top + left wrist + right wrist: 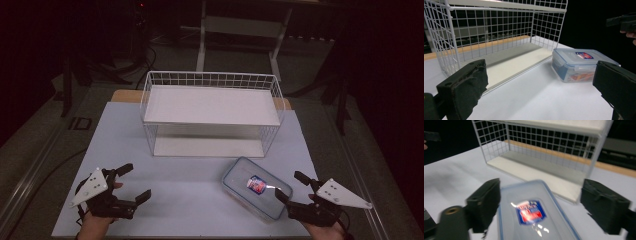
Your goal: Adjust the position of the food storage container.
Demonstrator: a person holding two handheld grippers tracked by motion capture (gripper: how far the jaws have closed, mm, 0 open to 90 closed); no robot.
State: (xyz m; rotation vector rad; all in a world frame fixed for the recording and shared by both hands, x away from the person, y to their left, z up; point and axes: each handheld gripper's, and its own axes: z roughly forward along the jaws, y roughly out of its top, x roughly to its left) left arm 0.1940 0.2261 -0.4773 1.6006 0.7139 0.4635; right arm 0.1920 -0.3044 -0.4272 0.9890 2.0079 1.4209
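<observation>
Each black gripper (128, 181) carries a grey three-cornered plate with screws.

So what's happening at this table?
A person holds a two-jaw gripper in each hand. The right gripper has its open jaws around the near end of a lidded plastic box on the table, not clamped. The left gripper waits open. A white wire rack stands behind.

Wire rack (212, 112) stood at the back centre of the counter (185, 185). Lidded container (256, 187) lay before its right end, between rack and right gripper (292, 187); left gripper (131, 181) sat far left.
</observation>
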